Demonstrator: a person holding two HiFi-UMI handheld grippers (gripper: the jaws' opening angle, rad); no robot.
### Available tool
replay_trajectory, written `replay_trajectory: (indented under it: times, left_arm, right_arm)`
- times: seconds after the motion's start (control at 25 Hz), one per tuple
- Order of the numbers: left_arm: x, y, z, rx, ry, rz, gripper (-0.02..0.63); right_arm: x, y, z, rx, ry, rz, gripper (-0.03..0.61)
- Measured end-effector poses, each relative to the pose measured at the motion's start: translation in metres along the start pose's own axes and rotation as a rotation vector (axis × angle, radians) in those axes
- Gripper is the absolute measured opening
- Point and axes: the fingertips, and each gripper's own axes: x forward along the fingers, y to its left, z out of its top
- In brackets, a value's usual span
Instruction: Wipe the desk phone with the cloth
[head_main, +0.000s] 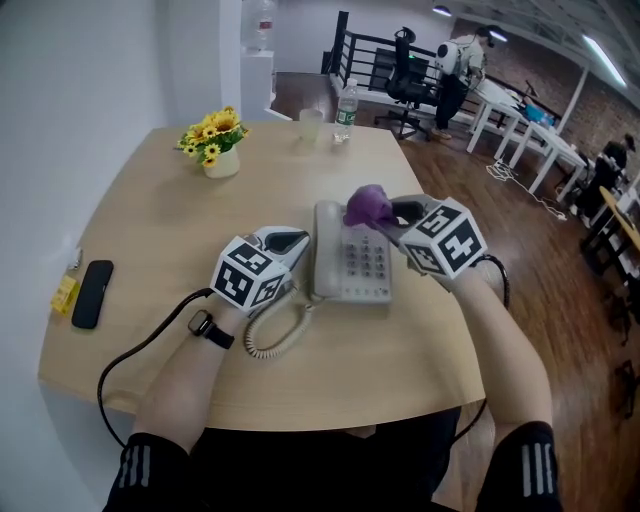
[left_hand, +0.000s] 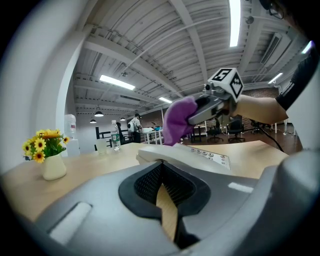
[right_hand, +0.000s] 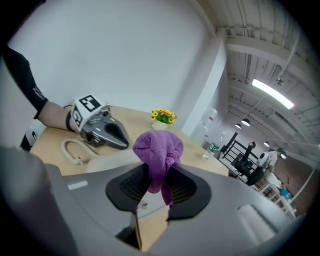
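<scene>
A pale grey desk phone (head_main: 352, 262) lies at the middle of the wooden table, its handset (head_main: 326, 245) resting on the left side. My right gripper (head_main: 384, 212) is shut on a bunched purple cloth (head_main: 367, 206), which presses on the phone's far top edge above the keypad. In the right gripper view the cloth (right_hand: 159, 152) bulges out between the jaws. My left gripper (head_main: 297, 241) lies on the table beside the handset, jaws closed with nothing in them. In the left gripper view the phone (left_hand: 190, 157) sits just ahead, with the cloth (left_hand: 178, 119) above it.
The phone's coiled cord (head_main: 276, 336) loops toward the table's front edge. A black handset (head_main: 91, 292) and a yellow item (head_main: 64, 294) lie at the left edge. A flower pot (head_main: 216, 143), a cup (head_main: 311, 125) and a water bottle (head_main: 345, 108) stand at the far side.
</scene>
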Motion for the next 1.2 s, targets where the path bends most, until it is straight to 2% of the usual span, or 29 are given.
replay_trajectory:
  times: [0.12,0.24,0.32,0.56,0.76,1.2]
  left_arm:
    - [0.000,0.000,0.000,-0.001,0.001,0.000,-0.006]
    - [0.000,-0.001,0.000,0.000,0.002,-0.003,-0.006]
    - [0.001,-0.001,0.000,-0.001,0.001,-0.005,-0.006]
    - [0.001,-0.001,-0.001,0.001,0.005,-0.005,-0.006]
    - [-0.001,0.000,-0.001,-0.006,0.000,-0.002,-0.006]
    - [-0.001,-0.001,0.000,-0.003,0.000,-0.001,-0.006]
  right_arm:
    - [0.038,-0.019,-0.005,-0.028,0.107,-0.038,0.106]
    - [0.068,-0.011,-0.020,-0.072,0.204,-0.017,0.106]
    - [0.075,0.001,-0.026,-0.100,0.227,-0.002,0.106]
    - [0.052,0.041,-0.040,-0.133,0.214,0.063,0.106]
    - [0.024,0.090,-0.051,-0.209,0.183,0.114,0.106]
    - [-0.026,0.153,-0.076,-0.236,0.117,0.196,0.106]
